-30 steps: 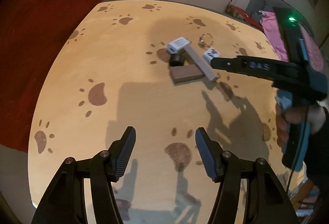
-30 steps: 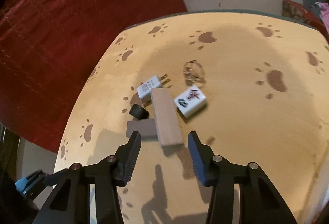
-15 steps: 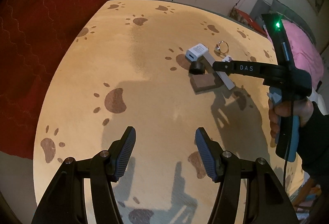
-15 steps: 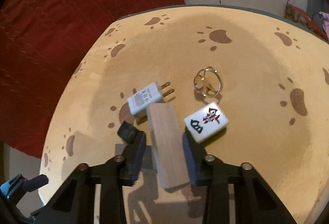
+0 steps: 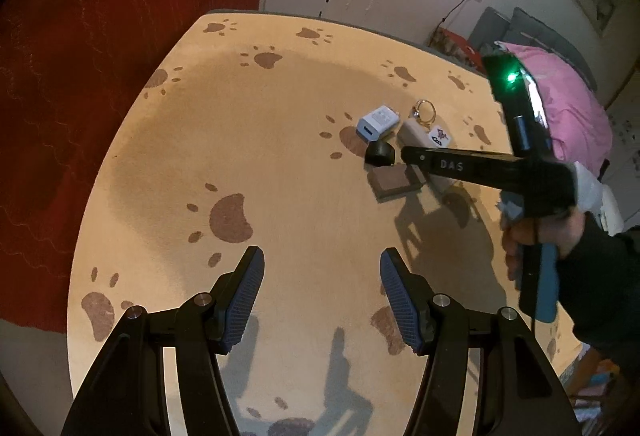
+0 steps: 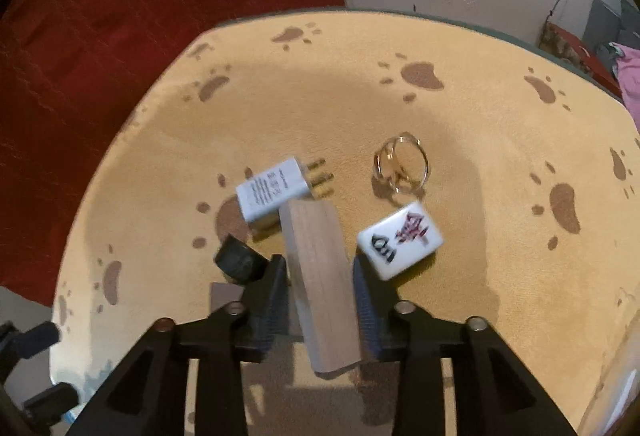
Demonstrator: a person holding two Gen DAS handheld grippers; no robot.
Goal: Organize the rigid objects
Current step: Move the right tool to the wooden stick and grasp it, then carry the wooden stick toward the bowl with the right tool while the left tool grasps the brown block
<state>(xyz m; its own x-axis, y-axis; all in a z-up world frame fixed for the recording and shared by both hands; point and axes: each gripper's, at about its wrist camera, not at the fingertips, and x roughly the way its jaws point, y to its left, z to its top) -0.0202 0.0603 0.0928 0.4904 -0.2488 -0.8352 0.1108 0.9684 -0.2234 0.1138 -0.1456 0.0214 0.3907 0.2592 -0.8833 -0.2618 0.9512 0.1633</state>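
My right gripper (image 6: pixel 320 288) is clamped on the pale wooden block (image 6: pixel 320 276), its pads pressing both long sides. My left gripper (image 5: pixel 320 292) hangs with fingers apart, holding nothing, over the near part of the tabletop (image 5: pixel 240 116). The other 5 pieces lie in a loose cluster: white charger (image 6: pixel 274 190) far left, key ring (image 6: pixel 402 164) far right, mahjong tile (image 6: pixel 400 240) just right of the block, black cap (image 6: pixel 236 262) and brown slab (image 5: pixel 394 180) on its left. I judge the sorting barely begun: only 1 piece in hand, no row or pile yet.
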